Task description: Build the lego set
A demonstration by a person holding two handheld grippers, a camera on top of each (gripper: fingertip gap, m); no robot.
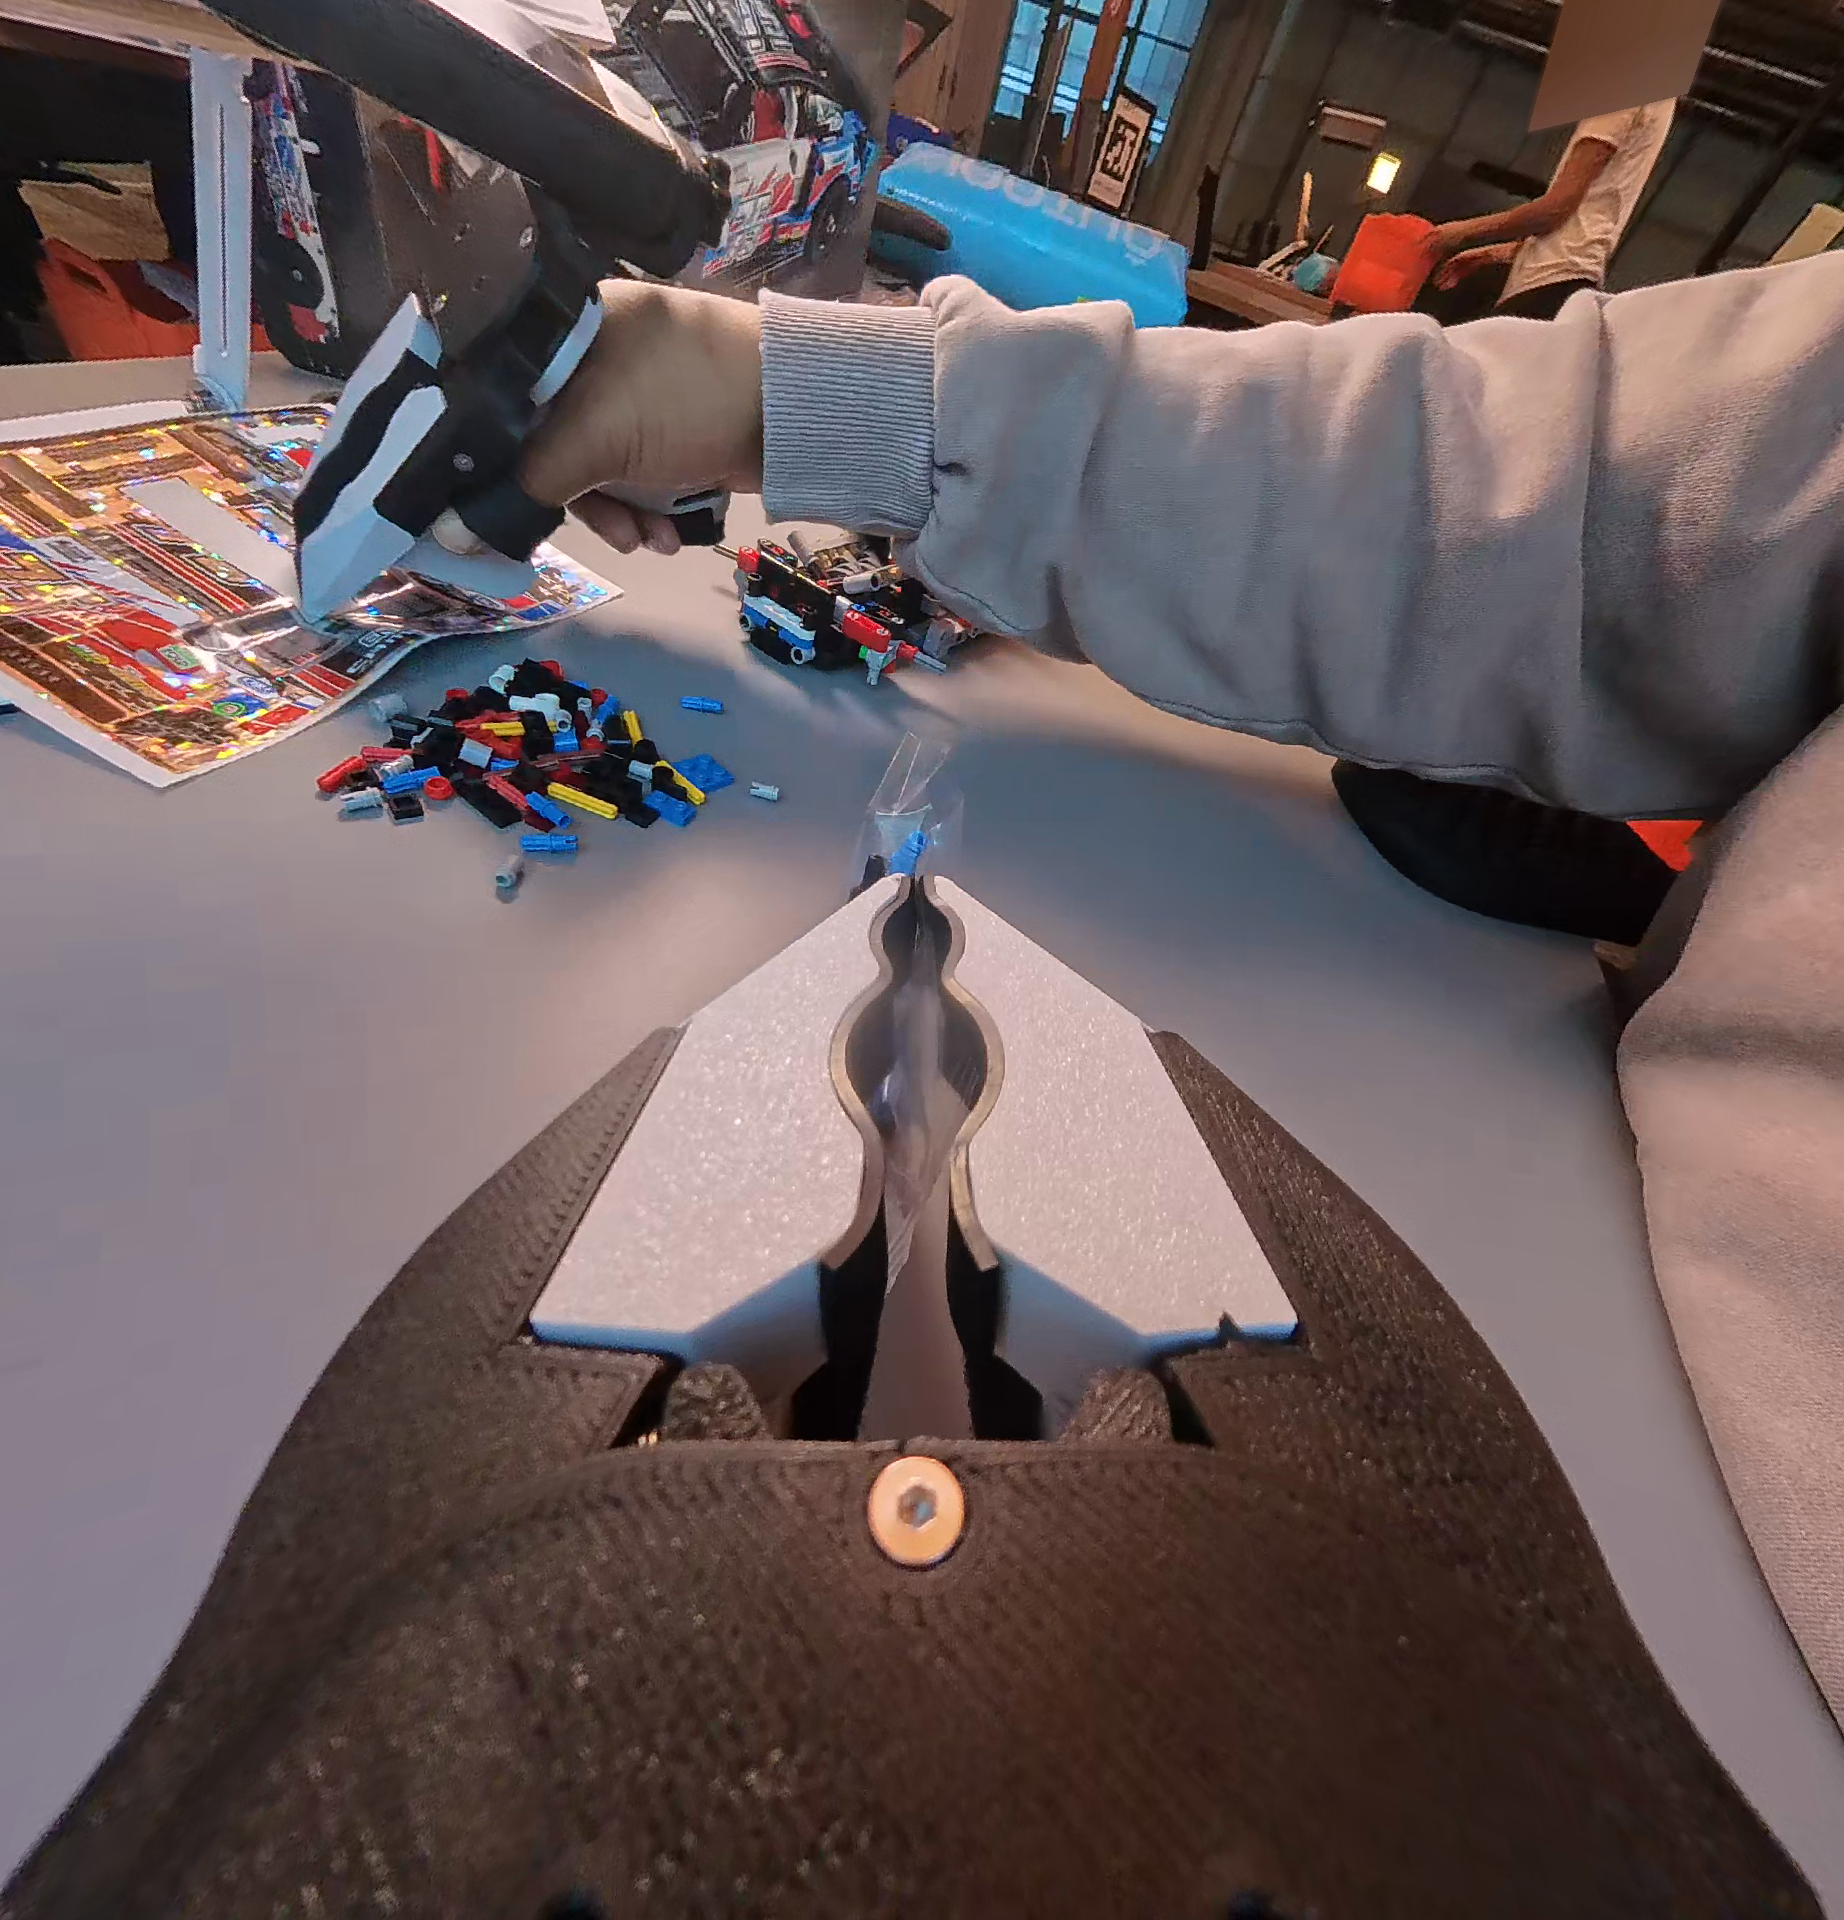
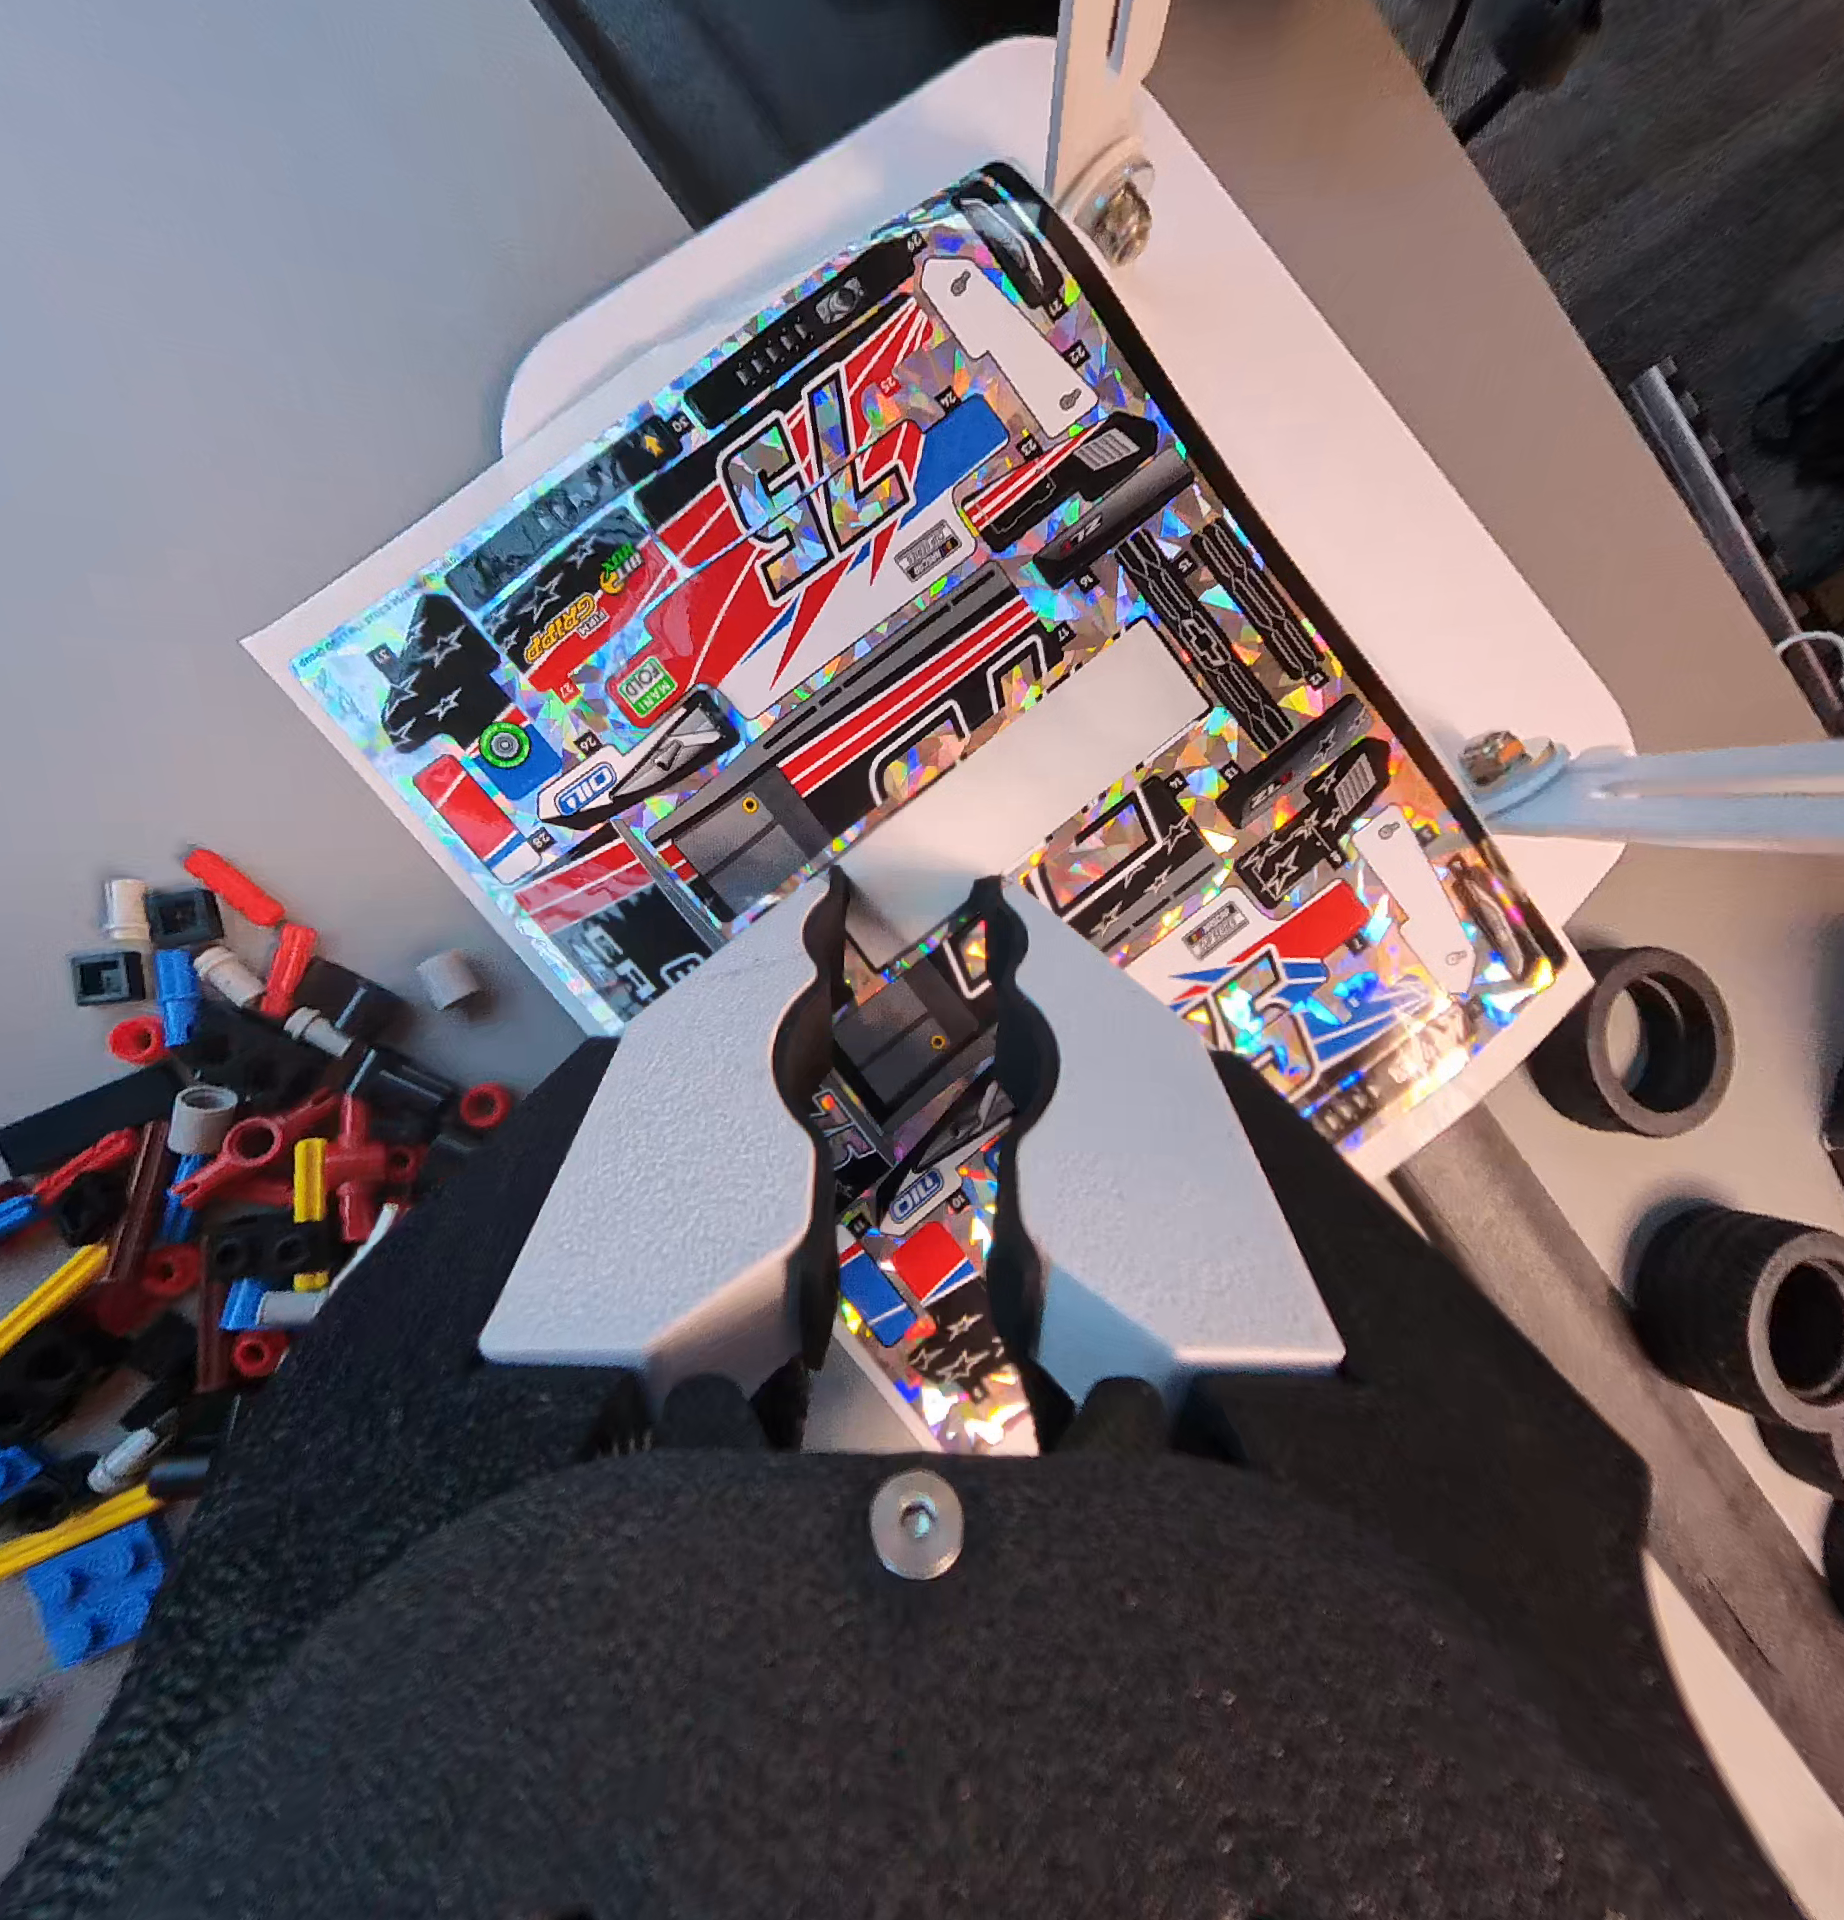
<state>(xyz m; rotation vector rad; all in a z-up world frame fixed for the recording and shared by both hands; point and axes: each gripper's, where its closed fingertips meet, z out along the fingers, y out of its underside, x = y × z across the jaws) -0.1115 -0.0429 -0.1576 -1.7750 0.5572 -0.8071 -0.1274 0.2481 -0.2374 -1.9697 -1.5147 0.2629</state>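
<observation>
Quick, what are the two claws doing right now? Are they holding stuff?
Left gripper: shut on a small clear plastic bag of pieces.
Right gripper: open, empty, tips down over the shiny sticker sheet.

1 sticker sheet at table's far-left edge. 1 loose brick pile, too many pcs to count. 1 part-built car mid-table. 1 clear bag. Approx 3 black tyres visible, right edge.
</observation>
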